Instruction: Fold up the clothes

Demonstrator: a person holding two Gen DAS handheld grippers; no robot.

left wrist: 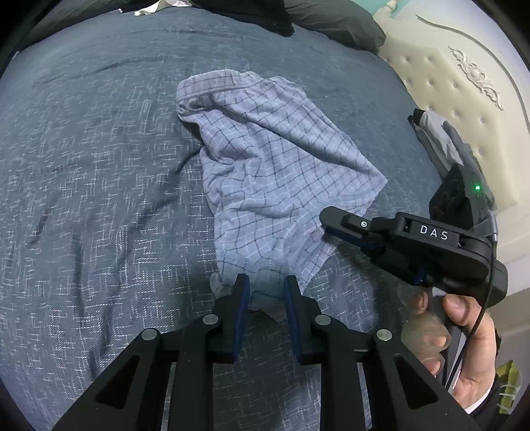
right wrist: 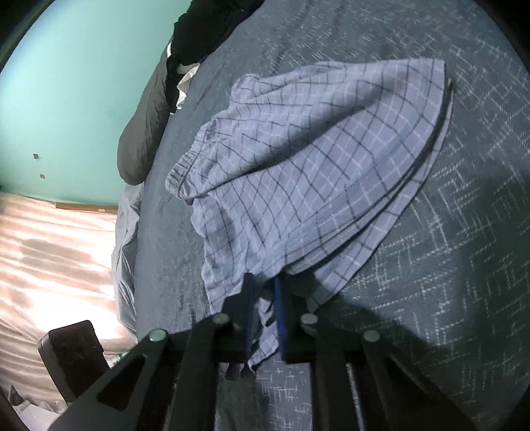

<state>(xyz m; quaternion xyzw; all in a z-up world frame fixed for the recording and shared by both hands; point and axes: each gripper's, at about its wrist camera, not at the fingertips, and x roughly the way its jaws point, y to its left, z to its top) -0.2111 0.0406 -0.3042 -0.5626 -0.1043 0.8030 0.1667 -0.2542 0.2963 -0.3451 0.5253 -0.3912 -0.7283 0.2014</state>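
Observation:
A pair of light blue checked shorts (left wrist: 265, 159) lies crumpled on the dark blue bedspread (left wrist: 99, 165). My left gripper (left wrist: 266, 281) is open, its fingers straddling the shorts' near hem, with cloth between the blue pads. My right gripper (left wrist: 326, 228) comes in from the right and pinches the shorts' right hem. In the right wrist view the right gripper (right wrist: 265, 291) is shut on a fold of the shorts (right wrist: 314, 172), which drape up from the bedspread (right wrist: 447, 265) with the elastic waistband at the far left.
A cream tufted headboard (left wrist: 457, 99) stands at the right with folded grey clothes (left wrist: 444, 139) beside it. Dark pillows (left wrist: 331, 20) lie at the bed's far end. In the right wrist view the bed edge, a teal wall (right wrist: 82, 99) and a pale floor (right wrist: 49, 248) lie left.

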